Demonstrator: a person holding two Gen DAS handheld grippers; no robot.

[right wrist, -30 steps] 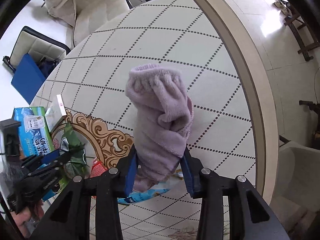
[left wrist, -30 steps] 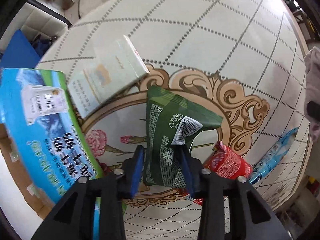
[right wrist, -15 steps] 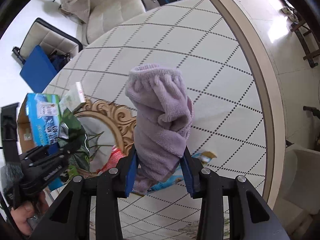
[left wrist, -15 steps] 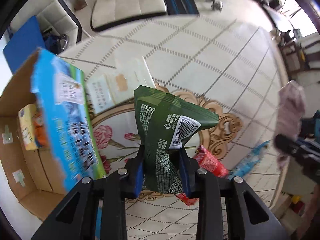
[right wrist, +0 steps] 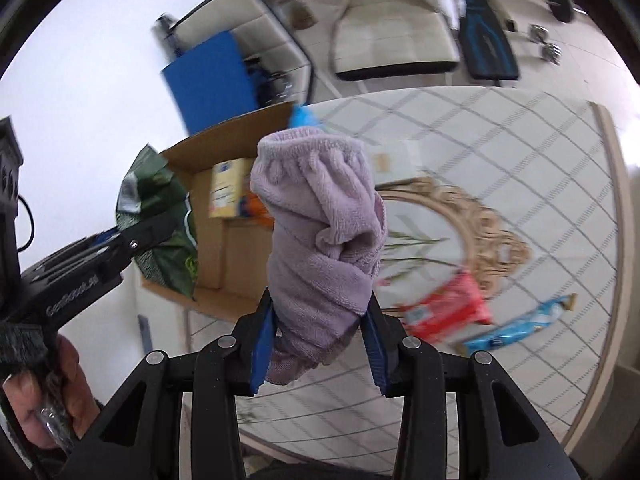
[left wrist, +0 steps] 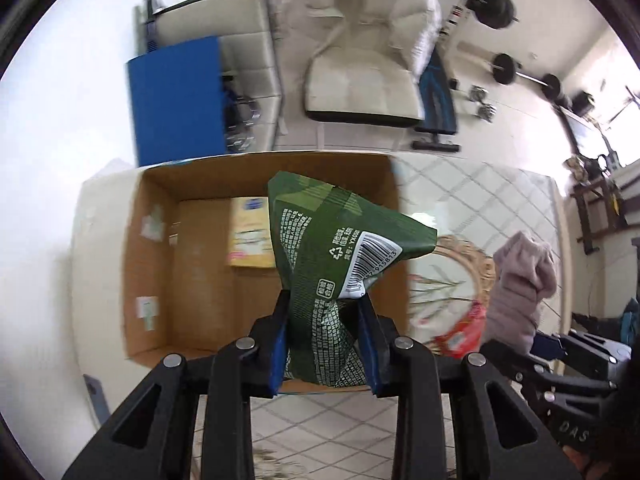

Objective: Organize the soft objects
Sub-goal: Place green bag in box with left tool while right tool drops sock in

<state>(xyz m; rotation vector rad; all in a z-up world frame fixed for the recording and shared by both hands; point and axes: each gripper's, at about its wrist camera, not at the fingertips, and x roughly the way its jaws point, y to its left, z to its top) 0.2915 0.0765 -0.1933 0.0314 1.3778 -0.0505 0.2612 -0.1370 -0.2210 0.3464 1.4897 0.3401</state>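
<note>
Left wrist view: the left claw (left wrist: 325, 354) is clamped on a green snack bag (left wrist: 334, 264), pads pinching its lower part so that the foil crumples into a waist between them. The bag hangs in the air above the open cardboard box (left wrist: 152, 280), which sits at the tabletop's left edge and already holds a yellow packet (left wrist: 250, 236). The bag looks light and puffy, with slick film that creases easily; a grip on the crimped seam or a gathered fold should hold better than one on the smooth belly, and a hard squeeze risks bursting it or crushing what is inside. Off to the right, the lilac towel (left wrist: 522, 280) shows in the other claw.

Right wrist view: the right claw (right wrist: 318, 346) grips a rolled lilac towel, jaws partly apart and pressed into the bundle's lower end, the roll standing up between them. It is held above the tabletop (right wrist: 540, 168), near the box's right side. The plush cloth is soft, light and not fragile; it grips well, but the roll may loosen, so holding across the thick twisted middle seems safest. A red packet (right wrist: 448, 304) and a blue packet (right wrist: 516, 326) lie on the tabletop toward its right edge.
</note>
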